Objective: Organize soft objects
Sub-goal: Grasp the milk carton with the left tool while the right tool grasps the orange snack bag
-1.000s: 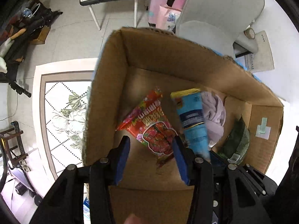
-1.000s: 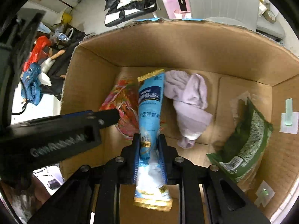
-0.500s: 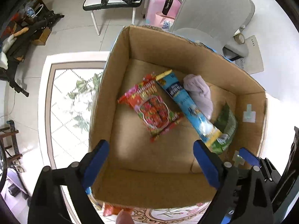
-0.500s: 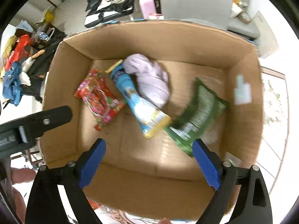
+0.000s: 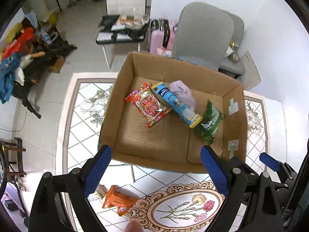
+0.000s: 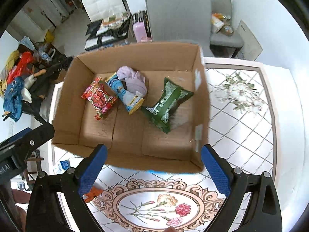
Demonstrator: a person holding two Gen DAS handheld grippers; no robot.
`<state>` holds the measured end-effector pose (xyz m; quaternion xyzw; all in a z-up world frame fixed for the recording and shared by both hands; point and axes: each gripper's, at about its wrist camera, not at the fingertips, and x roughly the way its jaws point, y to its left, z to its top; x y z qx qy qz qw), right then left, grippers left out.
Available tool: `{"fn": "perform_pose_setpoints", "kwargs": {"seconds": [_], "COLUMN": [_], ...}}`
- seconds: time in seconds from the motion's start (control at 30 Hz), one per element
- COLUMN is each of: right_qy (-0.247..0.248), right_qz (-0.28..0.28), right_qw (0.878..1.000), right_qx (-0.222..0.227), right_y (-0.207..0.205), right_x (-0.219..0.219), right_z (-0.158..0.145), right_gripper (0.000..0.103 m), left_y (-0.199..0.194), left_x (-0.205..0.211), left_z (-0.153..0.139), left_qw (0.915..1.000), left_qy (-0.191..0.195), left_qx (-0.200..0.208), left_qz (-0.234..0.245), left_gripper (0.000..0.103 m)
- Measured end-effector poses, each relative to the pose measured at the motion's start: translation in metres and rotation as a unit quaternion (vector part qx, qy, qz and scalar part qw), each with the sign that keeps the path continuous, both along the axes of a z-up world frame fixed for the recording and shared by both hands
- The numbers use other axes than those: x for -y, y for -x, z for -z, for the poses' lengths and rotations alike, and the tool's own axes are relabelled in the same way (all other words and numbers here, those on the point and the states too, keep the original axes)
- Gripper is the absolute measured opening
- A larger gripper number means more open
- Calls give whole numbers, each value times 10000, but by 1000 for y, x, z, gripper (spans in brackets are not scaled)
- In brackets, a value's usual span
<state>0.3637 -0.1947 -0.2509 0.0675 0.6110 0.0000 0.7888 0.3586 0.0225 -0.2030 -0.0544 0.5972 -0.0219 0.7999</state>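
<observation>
Well beyond spread fingers (image 5: 97, 166), packets (image 5: 149, 105)

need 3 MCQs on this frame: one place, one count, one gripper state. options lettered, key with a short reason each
1. Where does the blue packet lie in the cardboard box?
A. Between the red packet and the purple cloth
B. Alone in a far corner
C. Under the green packet

2. How many things are inside the box?
A. Two
B. Four
C. Six

3. What state is the left gripper in?
A. Shut on the red packet
B. Shut on nothing
C. Open, holding nothing

Key:
1 A: the red packet lies on one side of it and the cloth on the other, both touching it.
2 B: red, blue and green packets plus the cloth.
3 C: its fingers stand wide apart above the box's near wall, as do the right gripper's.
</observation>
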Motion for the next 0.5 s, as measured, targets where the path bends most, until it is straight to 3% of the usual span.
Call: {"fn": "perform_pose_setpoints", "kwargs": {"seconds": [0.17,0.3,0.43,0.5], "right_qy": [-225,-643,-927,-988], "right_qz": [-83,-274,-514,-670], "right_qw": [9994,9975,9940,9918], "right_qx": [267,110,-271,-458], "right_y": [27,54,87,97], "right_x": [8,-1,-33,-56], "right_z": [-27,-28,-10,2], "right_gripper": [99,99,99,99], "left_y": [24,53,88,103], "left_x": [3,-20,-67,-101], "left_z": [-25,-37,-24,-8], "left_qw": [9993,9981,9982,9978], "left_qy": [-22,-78,-211,-170], "left_qx": [361,567,365,7], "left_qz": [-94,-209,-437,-646], "left_gripper": [94,94,94,94]}}
